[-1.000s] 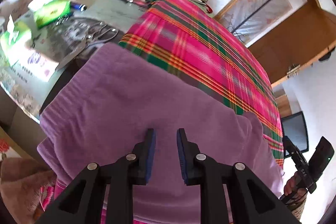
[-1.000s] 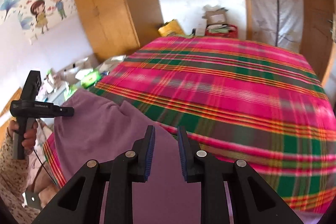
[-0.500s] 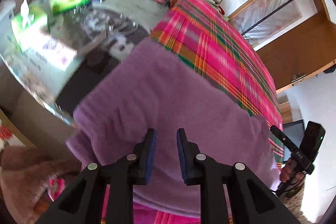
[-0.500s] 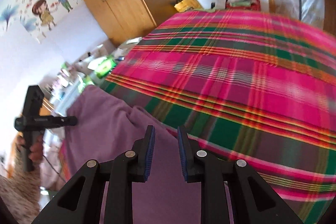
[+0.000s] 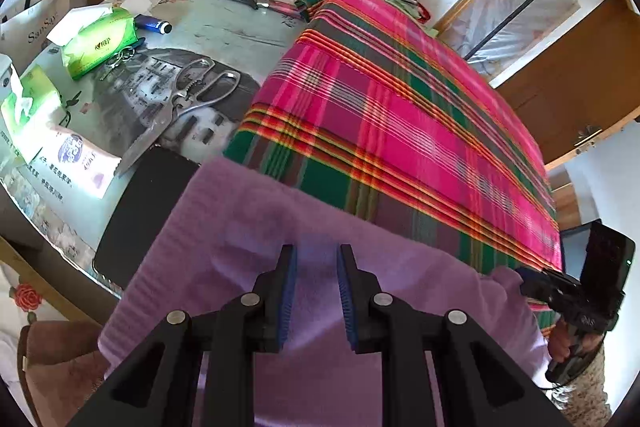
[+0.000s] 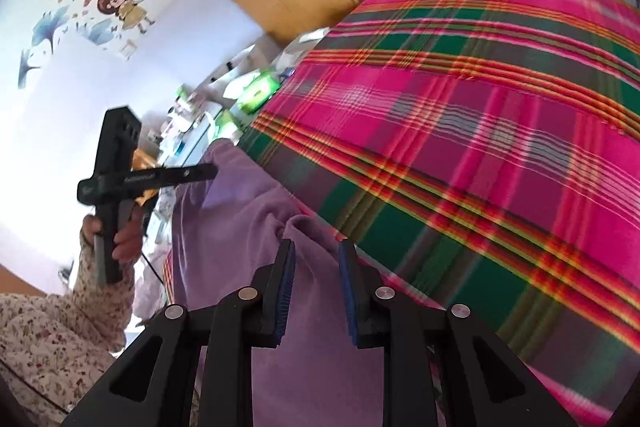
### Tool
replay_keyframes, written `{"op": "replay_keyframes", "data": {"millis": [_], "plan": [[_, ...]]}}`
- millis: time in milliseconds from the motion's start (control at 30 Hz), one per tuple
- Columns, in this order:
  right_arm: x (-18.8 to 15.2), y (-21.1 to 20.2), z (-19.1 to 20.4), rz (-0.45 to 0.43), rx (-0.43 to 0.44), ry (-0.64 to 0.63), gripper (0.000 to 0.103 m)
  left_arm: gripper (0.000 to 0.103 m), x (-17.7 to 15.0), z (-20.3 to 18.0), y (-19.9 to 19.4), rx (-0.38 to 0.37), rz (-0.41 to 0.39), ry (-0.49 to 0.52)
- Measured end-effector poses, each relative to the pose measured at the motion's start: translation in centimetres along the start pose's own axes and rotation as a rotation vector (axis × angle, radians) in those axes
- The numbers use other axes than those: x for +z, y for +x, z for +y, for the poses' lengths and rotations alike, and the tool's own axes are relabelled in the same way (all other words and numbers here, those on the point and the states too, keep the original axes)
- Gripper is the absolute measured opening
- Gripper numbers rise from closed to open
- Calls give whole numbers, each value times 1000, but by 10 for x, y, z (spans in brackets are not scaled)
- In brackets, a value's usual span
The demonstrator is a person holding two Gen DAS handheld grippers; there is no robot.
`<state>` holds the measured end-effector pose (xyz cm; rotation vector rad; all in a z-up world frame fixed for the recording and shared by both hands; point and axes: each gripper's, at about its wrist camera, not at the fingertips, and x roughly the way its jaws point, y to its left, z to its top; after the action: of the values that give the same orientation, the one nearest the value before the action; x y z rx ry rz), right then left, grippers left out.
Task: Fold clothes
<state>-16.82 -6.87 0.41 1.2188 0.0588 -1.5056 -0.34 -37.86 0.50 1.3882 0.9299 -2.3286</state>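
One purple garment (image 5: 280, 239), one plaid bedspread (image 5: 400, 115), two green tissue packs (image 5: 100, 45), one pair of scissors (image 5: 188, 103)

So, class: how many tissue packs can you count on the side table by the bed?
3. One green pack near the lighter, one green-and-white pack at the left edge, one white-and-purple pack beside the scissors. Others may be hidden.

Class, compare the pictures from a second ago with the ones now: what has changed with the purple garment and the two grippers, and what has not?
The right gripper has swung down toward a raised fold of the purple garment. The left gripper shifted across the cloth, bringing the scissors on the side table into clearer view. Unchanged: both grippers' jaws stand slightly apart, neither visibly pinching cloth, and the garment still lies on the plaid bedspread.
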Motion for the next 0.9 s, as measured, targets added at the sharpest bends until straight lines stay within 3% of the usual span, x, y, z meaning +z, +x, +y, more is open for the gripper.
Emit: {"op": "replay_keyframes", "data": {"millis": [133, 300, 567, 900], "plan": [[1, 8, 6, 34, 56, -40, 25, 21, 3, 8, 10, 21, 13, -26], [0, 14, 8, 84, 36, -78, 14, 21, 3, 11, 12, 6, 9, -47], [-11, 17, 22, 153, 98, -131, 10, 21, 1, 11, 11, 3, -9, -54], [-11, 19, -5, 140, 218, 41, 11, 21, 1, 12, 11, -2, -17, -69]]}}
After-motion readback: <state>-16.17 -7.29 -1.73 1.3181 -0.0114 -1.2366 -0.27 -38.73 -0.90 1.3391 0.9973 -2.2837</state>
